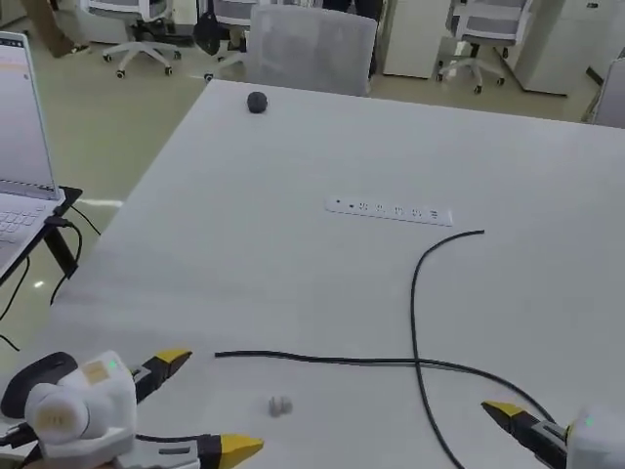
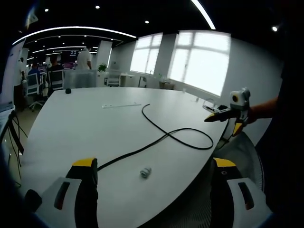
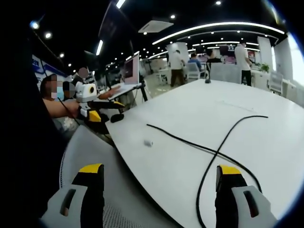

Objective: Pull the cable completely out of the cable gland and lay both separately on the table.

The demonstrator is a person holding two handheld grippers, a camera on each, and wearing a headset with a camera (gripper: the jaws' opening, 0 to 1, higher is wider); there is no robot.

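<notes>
The cable (image 1: pixel 412 303) is lying looped on the desk (image 1: pixel 293 244), the cable gland (image 1: pixel 280 405) resting apart from it — seemingly separated, so left gripper (image 1: pixel 210 404) and right gripper (image 3: pixel 160 169) are hovering, jaws wide open, holding nothing.

The left gripper (image 1: pixel 210 404) had a white plastic body with a small green light, and two black jaws that ended in yellow tips. In its own view, each jaw rose out of a pale grey housing cut with a dark slot. The right gripper (image 3: pixel 159 169) was built alike, with pale grey slotted housings, black jaws and yellow tips. The person wore dark clothing (image 2: pixel 275 142).
</notes>
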